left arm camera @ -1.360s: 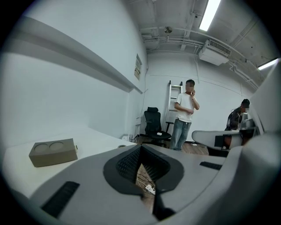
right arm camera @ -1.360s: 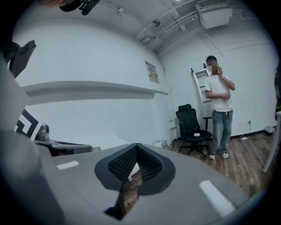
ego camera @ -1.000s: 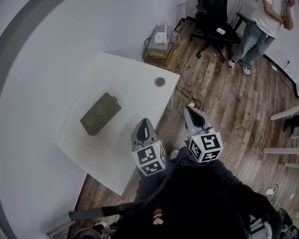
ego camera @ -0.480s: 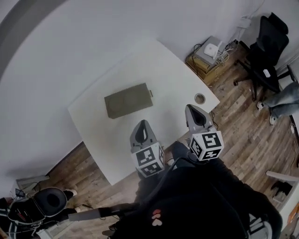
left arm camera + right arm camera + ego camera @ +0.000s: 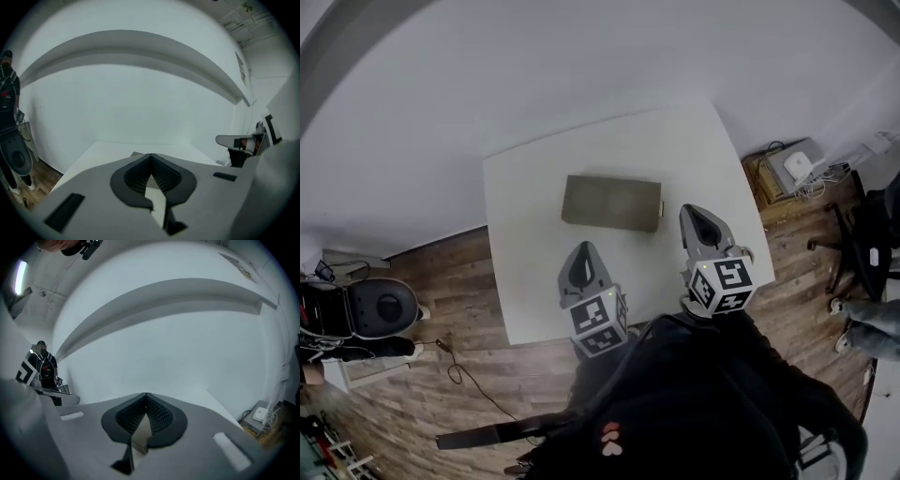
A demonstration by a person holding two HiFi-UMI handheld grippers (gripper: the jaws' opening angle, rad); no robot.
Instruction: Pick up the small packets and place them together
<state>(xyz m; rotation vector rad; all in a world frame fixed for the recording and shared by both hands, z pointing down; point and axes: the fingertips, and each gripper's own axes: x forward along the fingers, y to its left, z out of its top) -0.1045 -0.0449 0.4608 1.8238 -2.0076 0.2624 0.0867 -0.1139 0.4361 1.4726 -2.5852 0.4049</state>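
Left tool and right tool hover closed above table edge.

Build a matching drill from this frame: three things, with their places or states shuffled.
Things:
1. olive box
2. white device
3. right claw

Places or states:
a. on a crate on the floor, right of the table in the head view
b. shut, nothing in it
c. lying on the white table

Pairs: 1-c; 2-a; 3-b

A white square table bears one olive-grey box near its middle.
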